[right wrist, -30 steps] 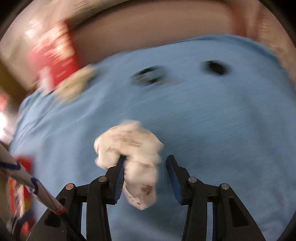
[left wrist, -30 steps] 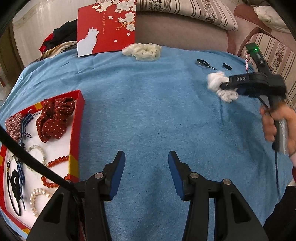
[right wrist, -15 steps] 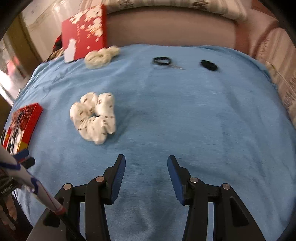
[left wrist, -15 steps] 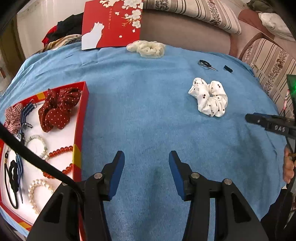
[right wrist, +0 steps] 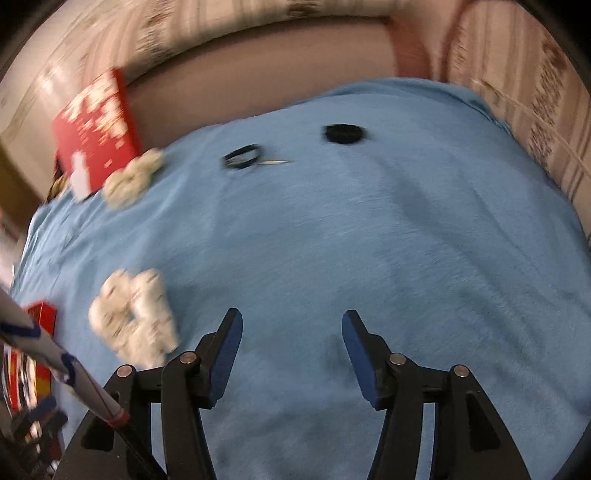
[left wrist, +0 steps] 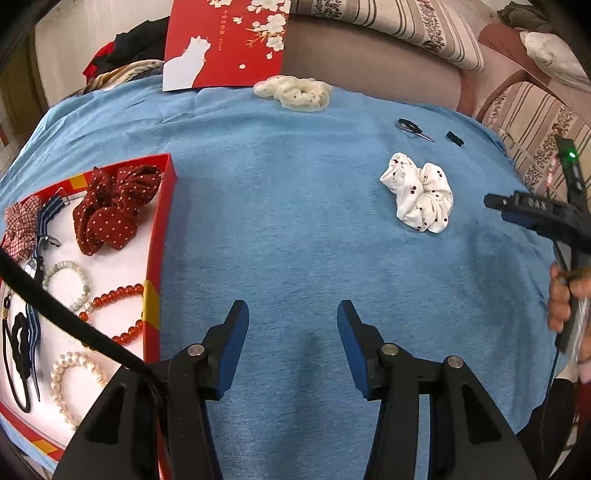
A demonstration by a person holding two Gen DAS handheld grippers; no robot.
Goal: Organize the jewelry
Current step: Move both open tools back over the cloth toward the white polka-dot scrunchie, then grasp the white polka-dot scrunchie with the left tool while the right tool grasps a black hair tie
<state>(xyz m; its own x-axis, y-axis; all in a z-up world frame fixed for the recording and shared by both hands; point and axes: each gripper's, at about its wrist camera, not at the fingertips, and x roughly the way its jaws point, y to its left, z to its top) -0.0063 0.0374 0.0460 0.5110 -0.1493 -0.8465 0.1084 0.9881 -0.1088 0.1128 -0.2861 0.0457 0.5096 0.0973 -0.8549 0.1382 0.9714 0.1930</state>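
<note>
Surface: we saw a blue cloth [left wrist: 295, 221] on the table, striped sofa [left wrist: 388, 22] behind | left claw [left wrist: 293, 325] apart | right claw [right wrist: 291, 334] apart

Left wrist view: sharp, evenly lit, soft daylight, colours saturated. Faint soft shadow on blue cloth [left wrist: 295, 221] under left gripper [left wrist: 293, 328]. Strong fisheye bending plus black vignette at corners. Right wrist view: heavy motion blur, white scrunchie [right wrist: 135, 317] and scissors [right wrist: 247, 158] smeared, far background worst, own fingers [right wrist: 225, 350] stay sharp. Slightly dimmer, warmer.
</note>
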